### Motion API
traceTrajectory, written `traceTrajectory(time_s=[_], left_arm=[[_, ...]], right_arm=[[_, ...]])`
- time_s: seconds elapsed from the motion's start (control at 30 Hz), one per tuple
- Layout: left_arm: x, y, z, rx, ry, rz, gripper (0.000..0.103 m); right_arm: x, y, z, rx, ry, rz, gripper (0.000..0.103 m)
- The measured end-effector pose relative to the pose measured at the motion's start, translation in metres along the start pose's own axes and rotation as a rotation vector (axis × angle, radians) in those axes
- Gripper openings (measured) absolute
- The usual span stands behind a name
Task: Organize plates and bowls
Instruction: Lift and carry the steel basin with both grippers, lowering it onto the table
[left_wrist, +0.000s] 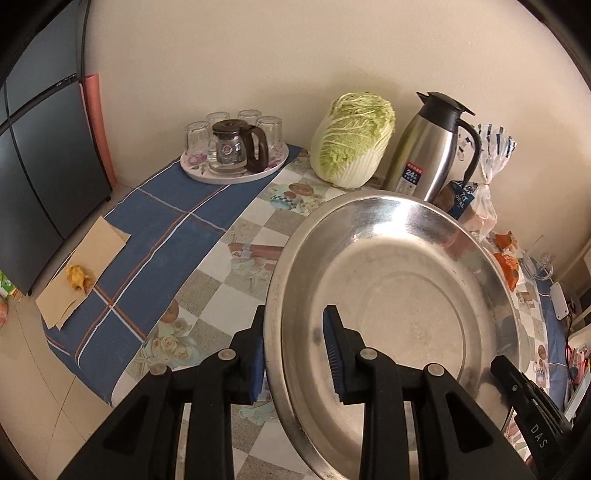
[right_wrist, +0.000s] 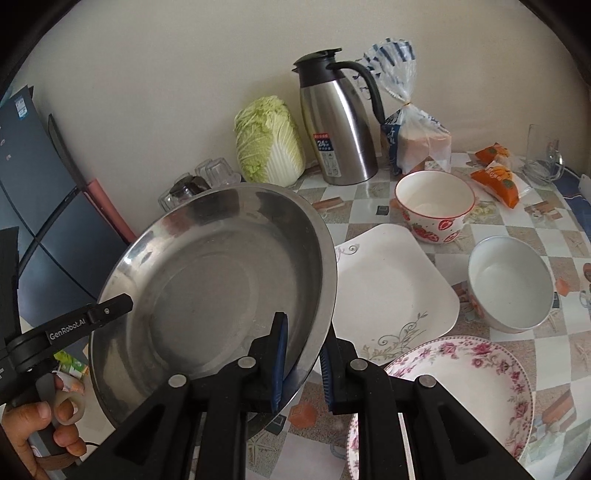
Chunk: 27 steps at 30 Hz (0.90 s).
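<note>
Pinching the steel plate (left_wrist: 388, 295) rim w/ both grippers, left (left_wrist: 297, 354) & right (right_wrist: 303, 363); it's light, stiff, slick; keep rim grips opposite.

One steel pan (right_wrist: 207, 280) is here, with two ceramic bowls: a strawberry-print bowl (right_wrist: 435, 206) and a plain pale bowl (right_wrist: 511, 282). Two plates: a white square plate (right_wrist: 391, 291) and a pink-flowered round plate (right_wrist: 476, 384). Four upturned glasses (left_wrist: 236, 129) and one glass teapot (left_wrist: 236, 151) share one tray (left_wrist: 207, 175). One cabbage (left_wrist: 352, 138), one steel thermos jug (left_wrist: 430, 147), one bagged bread loaf (right_wrist: 419, 136), two orange snack packets (right_wrist: 498, 170).
</note>
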<state>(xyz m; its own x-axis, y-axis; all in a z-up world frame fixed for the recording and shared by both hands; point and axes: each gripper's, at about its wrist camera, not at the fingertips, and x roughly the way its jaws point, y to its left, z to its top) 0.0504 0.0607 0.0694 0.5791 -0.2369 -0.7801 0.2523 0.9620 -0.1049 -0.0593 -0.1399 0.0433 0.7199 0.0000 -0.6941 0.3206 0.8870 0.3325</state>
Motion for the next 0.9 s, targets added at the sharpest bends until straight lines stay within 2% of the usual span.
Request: traceTrajectory(time_s=[0.2, 0.4, 0.63, 0.9], left_arm=[[0.0, -0.04, 0.011, 0.043, -0.002, -0.039, 0.03], [0.014, -0.074, 0.011, 0.087, 0.035, -0.068, 0.03], [0.038, -0.103, 0.004, 0.118, 0.095, -0.073, 0.03], [0.067, -0.117, -0.003, 0.13, 0.162, -0.059, 0.03]], right_arm=[[-0.022, -0.034, 0.013, 0.094, -0.063, -0.019, 0.017], [-0.035, -0.068, 0.018, 0.186, -0.104, -0.046, 0.017], [-0.038, -0.1, 0.02, 0.253, -0.111, -0.1, 0.017], [-0.026, -0.125, 0.018, 0.312, -0.079, -0.122, 0.018]])
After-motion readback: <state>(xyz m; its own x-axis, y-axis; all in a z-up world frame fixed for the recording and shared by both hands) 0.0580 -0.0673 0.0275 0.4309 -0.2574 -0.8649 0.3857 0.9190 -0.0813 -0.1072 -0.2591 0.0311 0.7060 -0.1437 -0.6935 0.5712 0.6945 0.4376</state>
